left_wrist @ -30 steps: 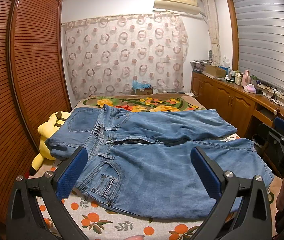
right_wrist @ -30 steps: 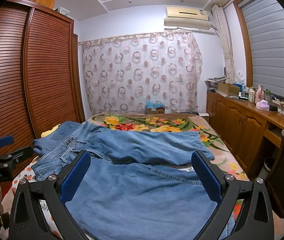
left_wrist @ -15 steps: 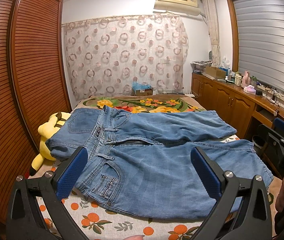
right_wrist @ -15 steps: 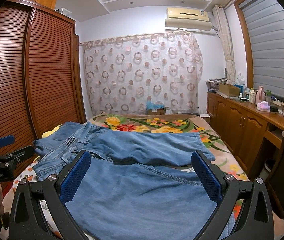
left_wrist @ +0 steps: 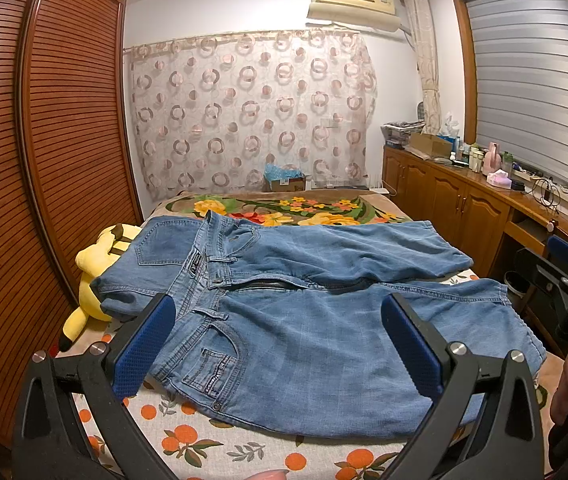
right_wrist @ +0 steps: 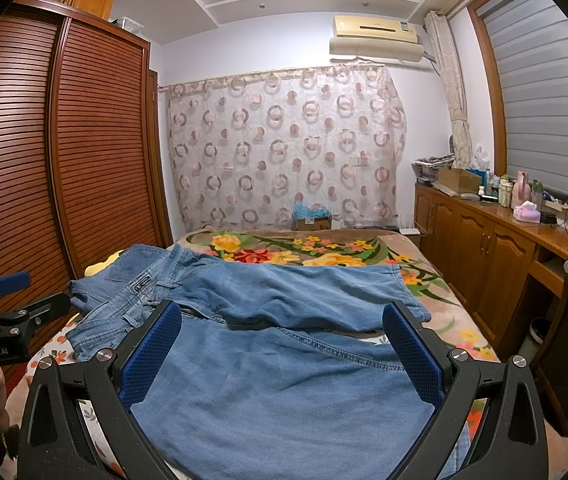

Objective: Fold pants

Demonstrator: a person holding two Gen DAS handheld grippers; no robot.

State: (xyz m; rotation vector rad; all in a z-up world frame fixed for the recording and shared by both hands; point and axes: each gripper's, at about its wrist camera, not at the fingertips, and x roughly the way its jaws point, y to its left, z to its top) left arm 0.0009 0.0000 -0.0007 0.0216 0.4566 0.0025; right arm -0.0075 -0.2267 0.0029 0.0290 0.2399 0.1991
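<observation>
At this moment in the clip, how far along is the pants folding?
Done: the jeans lie spread on the bed, waistband to the left, both legs side by side and unfolded. In hand: nothing; the left gripper and right gripper hover open above the denim, gripping no cloth. Left: every fold, likely starting with laying one leg over the other.

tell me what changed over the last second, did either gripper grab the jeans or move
Nothing visibly changed. The left gripper and right gripper both hang open above the jeans, gripping nothing, and the jeans lie spread across the bed just as before, with the yellow plush toy beside the waistband.
</observation>
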